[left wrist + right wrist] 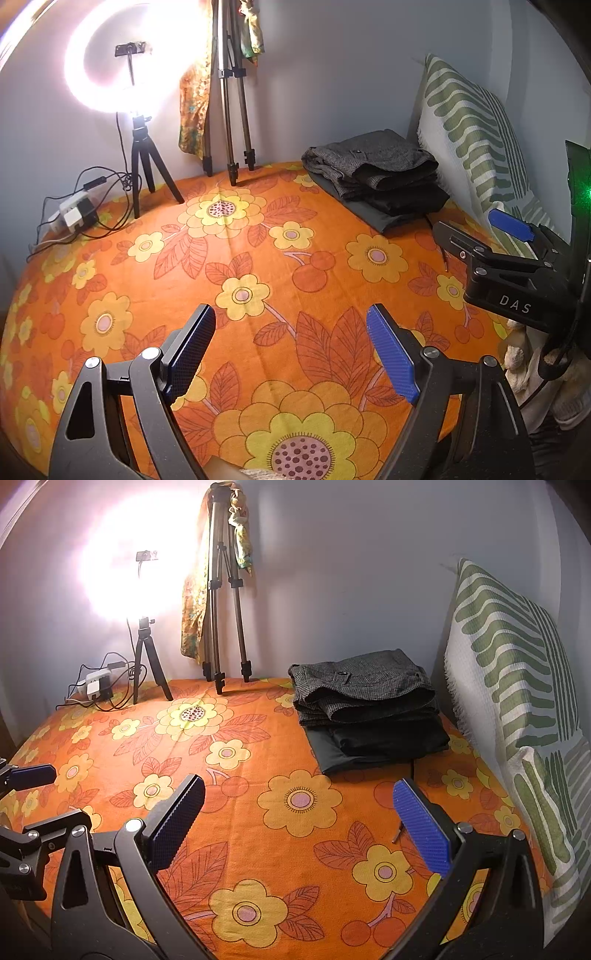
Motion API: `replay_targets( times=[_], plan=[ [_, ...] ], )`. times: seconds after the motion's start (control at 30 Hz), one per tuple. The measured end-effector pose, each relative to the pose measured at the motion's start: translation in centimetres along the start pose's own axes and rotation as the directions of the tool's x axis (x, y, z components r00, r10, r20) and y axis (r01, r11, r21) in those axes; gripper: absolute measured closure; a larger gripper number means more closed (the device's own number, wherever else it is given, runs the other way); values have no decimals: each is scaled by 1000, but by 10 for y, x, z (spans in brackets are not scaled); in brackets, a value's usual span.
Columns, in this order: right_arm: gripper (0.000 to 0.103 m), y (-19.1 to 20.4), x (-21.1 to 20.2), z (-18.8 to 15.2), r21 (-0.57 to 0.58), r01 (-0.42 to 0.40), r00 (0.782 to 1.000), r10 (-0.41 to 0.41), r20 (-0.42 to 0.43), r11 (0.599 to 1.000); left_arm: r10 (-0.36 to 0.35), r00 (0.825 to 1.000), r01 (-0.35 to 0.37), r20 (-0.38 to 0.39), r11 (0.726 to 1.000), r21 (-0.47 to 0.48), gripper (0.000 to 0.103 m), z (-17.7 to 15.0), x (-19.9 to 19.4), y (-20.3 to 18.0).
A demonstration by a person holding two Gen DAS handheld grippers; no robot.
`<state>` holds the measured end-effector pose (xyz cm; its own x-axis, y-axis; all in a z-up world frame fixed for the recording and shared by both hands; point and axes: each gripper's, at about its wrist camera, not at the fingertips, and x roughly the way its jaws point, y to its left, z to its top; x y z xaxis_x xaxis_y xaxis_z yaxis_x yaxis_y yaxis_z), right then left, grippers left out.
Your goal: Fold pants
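Note:
A stack of folded dark pants lies at the far right of the orange flowered bedspread, a grey tweed pair on top. It also shows in the right wrist view. My left gripper is open and empty, low over the near part of the bedspread. My right gripper is open and empty, in front of the stack and apart from it. The right gripper shows at the right edge of the left wrist view. The left gripper's finger shows at the left edge of the right wrist view.
A lit ring light on a small tripod and a taller tripod with a cloth stand at the far wall. A power strip with cables lies at the far left. A green-striped pillow leans on the right.

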<state>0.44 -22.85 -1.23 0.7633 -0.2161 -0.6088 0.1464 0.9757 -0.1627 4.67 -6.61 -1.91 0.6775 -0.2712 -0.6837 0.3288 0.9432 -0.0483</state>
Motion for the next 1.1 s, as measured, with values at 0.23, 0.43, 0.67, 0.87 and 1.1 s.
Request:
replay_targets(
  times=[0.23, 0.43, 0.67, 0.87, 1.1],
  plan=[
    [0, 0, 0, -1, 3, 0, 1000, 0, 0, 1000, 1, 1000, -1, 0, 1000, 0, 19, 0, 0, -2],
    [0, 0, 0, -2, -1, 2, 1000, -2, -1, 1000, 3, 1000, -3, 2, 1000, -1, 19, 0, -1, -2],
    [0, 1, 0, -3, -1, 3, 1000, -3, 0, 1000, 11, 1000, -11, 8, 1000, 12, 19, -1, -2, -2],
    [0, 0, 1, -3, -2, 3, 1000, -3, 0, 1000, 17, 1000, -17, 24, 999, 31, 19, -2, -4, -4],
    [0, 0, 1, -3, -3, 2, 1000, -2, -1, 1000, 28, 999, -29, 23, 999, 30, 19, -1, -4, -4]
  ],
)
